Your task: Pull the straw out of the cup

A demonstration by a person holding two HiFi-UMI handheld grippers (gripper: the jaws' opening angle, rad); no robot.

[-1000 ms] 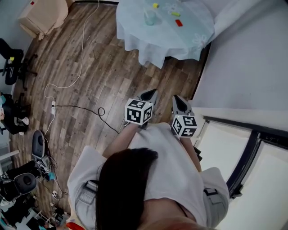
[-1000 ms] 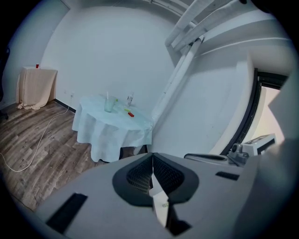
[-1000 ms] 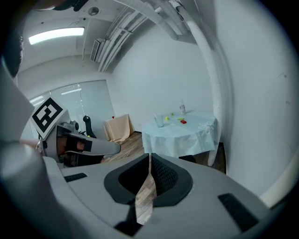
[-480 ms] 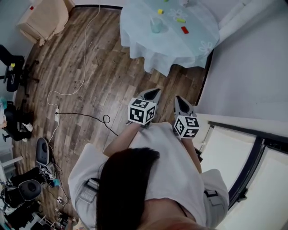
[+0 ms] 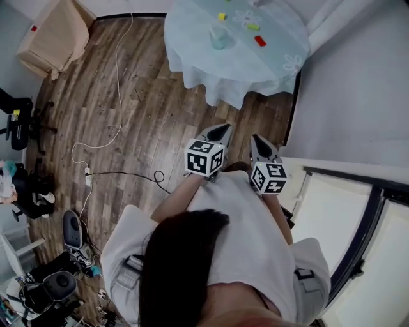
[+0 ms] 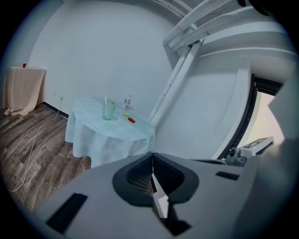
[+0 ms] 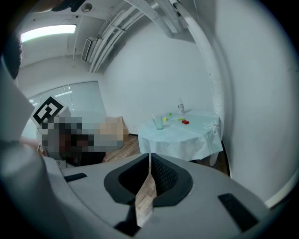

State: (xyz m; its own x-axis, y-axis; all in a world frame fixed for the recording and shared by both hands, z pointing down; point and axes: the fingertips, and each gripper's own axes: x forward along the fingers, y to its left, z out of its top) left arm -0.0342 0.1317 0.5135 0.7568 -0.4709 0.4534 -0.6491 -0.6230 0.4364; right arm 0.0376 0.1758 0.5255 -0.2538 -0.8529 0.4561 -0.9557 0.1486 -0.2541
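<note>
Left gripper [image 5: 219, 131]: jaws pressed together, nothing between; right gripper [image 5: 258, 139]: likewise closed, empty; cup [image 5: 218, 37] holding straw [image 6: 105, 99]: upright on cloth-covered round table [image 5: 192, 60], well apart from both grippers; red block [image 5: 260, 41] nearby.

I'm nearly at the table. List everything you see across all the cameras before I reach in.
table: one, round, pale blue cloth, ahead by the white wall
cup: one, clear, on the table
straw: one, pale, standing in the cup
blocks: three, yellow, yellow-green, red, on the table
small bottle: one, clear, far side of the table
covered chair: one, beige, far left corner
cables: two, white and black, on the wood floor
office chair: one, black, left edge
left gripper: grey, jaws together, empty
right gripper: grey, jaws together, empty
</note>
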